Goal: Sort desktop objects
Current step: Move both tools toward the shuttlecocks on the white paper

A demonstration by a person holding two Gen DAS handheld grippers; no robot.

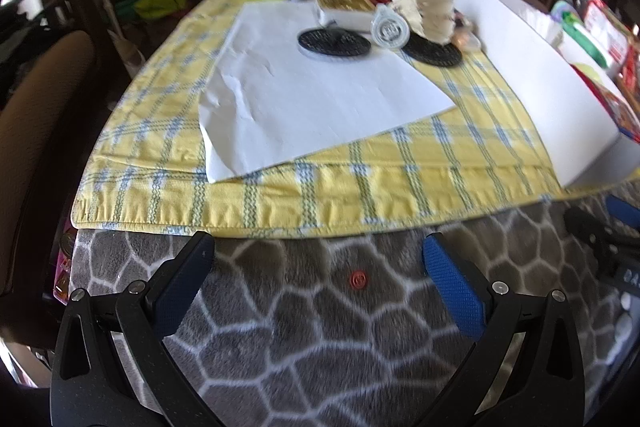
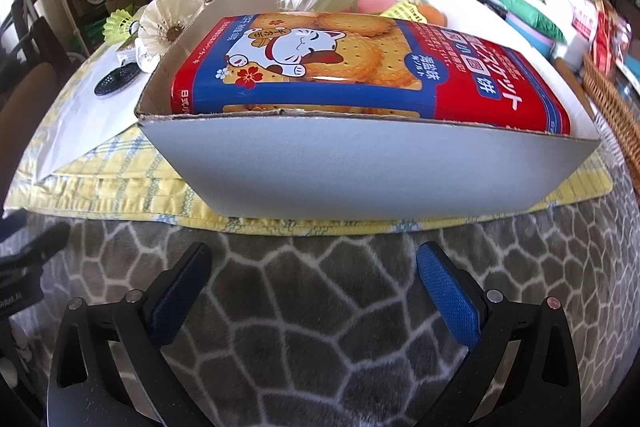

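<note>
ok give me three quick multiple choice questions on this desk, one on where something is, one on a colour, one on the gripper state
1. Where is the biscuit pack?
A. inside the white box
B. on the sheet of paper
C. on the grey blanket

2. What colour is the checked cloth under the paper?
A. red
B. yellow
C. black

3. How does the left gripper stand?
A. shut on a shuttlecock
B. shut on the paper
C. open, holding nothing

Answers: 1 A, the pack lies between the box walls. 2 B, yellow with blue-green lines. 3 C, only blanket shows between its fingers.
</note>
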